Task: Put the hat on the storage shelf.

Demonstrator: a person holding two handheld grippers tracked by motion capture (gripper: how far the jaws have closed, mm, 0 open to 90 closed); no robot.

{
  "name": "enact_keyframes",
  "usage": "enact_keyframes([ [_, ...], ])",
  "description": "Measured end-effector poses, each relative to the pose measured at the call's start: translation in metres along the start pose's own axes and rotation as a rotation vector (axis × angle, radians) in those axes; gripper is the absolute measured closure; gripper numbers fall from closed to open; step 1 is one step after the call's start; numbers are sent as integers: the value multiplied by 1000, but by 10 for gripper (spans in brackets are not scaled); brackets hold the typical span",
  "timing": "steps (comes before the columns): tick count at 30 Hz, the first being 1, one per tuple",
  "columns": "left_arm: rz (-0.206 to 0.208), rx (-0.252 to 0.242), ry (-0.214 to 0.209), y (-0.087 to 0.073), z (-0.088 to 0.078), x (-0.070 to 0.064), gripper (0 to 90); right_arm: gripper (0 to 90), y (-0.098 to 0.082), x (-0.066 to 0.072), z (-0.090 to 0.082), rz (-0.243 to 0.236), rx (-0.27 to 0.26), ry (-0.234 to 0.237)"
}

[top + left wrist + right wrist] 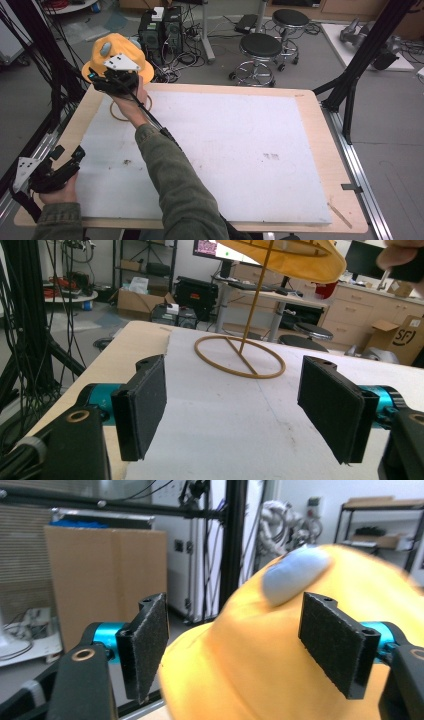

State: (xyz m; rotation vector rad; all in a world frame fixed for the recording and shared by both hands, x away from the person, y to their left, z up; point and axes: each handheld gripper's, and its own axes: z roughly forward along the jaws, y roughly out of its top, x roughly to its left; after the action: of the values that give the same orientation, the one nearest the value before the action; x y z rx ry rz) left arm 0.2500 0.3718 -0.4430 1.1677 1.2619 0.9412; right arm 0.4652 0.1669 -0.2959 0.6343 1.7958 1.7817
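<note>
Right gripper [232, 647] jaws apart, yellow hat [280, 665] close ahead.

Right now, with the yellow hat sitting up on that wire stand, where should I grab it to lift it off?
Probably the hat's brim, from the side. It sticks out thin beyond the domed crown, so two flat pads can pinch it. The crown looks too wide and rounded.

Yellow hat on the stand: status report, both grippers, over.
Right hand-held gripper open, hat not pinched. Left hand-held gripper open, nothing held. Yellow hat sits on wire stand. No obstruction on white mat.
</note>
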Motion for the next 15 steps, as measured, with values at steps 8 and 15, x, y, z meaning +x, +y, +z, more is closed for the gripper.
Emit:
enact_keyframes([
  [8,7,0,1,0,0,-1,279,238,19,-18,-34,46,-84,-21],
  [15,11,-2,9,0,0,-2,279,214,44,-31,-67,71,-156,-34],
])
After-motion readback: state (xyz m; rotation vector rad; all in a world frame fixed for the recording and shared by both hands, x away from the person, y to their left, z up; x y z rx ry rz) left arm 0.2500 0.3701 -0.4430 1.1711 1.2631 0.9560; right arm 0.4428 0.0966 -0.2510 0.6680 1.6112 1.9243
